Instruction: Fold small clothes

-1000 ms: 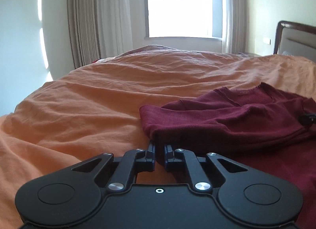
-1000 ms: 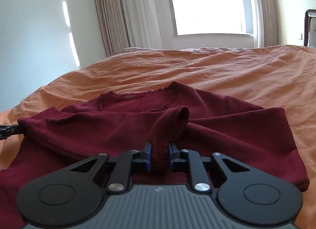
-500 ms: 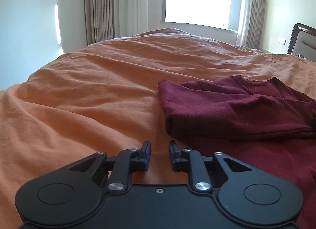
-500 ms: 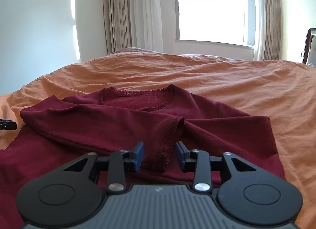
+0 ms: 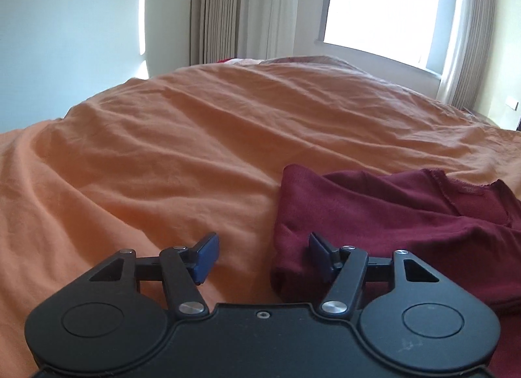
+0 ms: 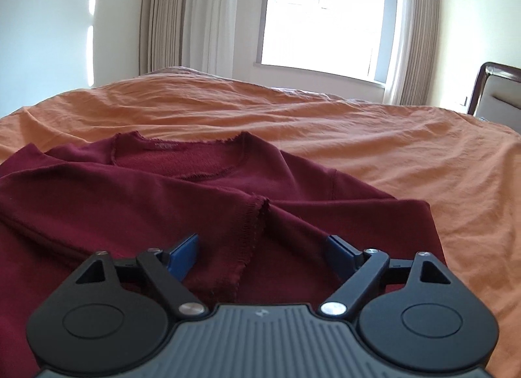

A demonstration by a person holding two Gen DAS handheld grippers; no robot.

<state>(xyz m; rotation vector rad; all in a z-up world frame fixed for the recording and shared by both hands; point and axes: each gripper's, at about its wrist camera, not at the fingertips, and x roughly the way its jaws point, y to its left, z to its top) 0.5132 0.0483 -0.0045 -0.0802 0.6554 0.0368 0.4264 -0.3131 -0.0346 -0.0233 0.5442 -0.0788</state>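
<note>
While both grippers hover low over the bed (image 5: 182,137), neither holds anything. Farthest left, the left gripper (image 5: 263,255) has its jaws spread wide; its left pad (image 5: 205,257) hangs above bare orange sheet, and its right pad (image 5: 320,255) sits just over the folded left edge of the shirt (image 5: 390,215), though contact cannot be judged. That maroon shirt lies flat on the bed, near the edge closest to the cameras, with its left sleeve folded across the chest.

Further right, the right gripper (image 6: 263,254) is also wide open, its blue pads (image 6: 184,255) apart over the shirt (image 6: 130,202) body. Between them lies the sleeve cuff (image 6: 252,228), its stitched hem loose on the cloth and touched by neither pad.

Only the left wrist view shows the shirt's thick folded edge and the wide stretch of bare sheet beyond it. Only the right wrist view shows the whole neckline with its label (image 6: 164,146), the cuff, the shirt's right shoulder, and the headboard (image 6: 495,94) at the far right corner. Curtains (image 6: 169,19) and a bright window (image 6: 325,13) stand behind the bed in both.
</note>
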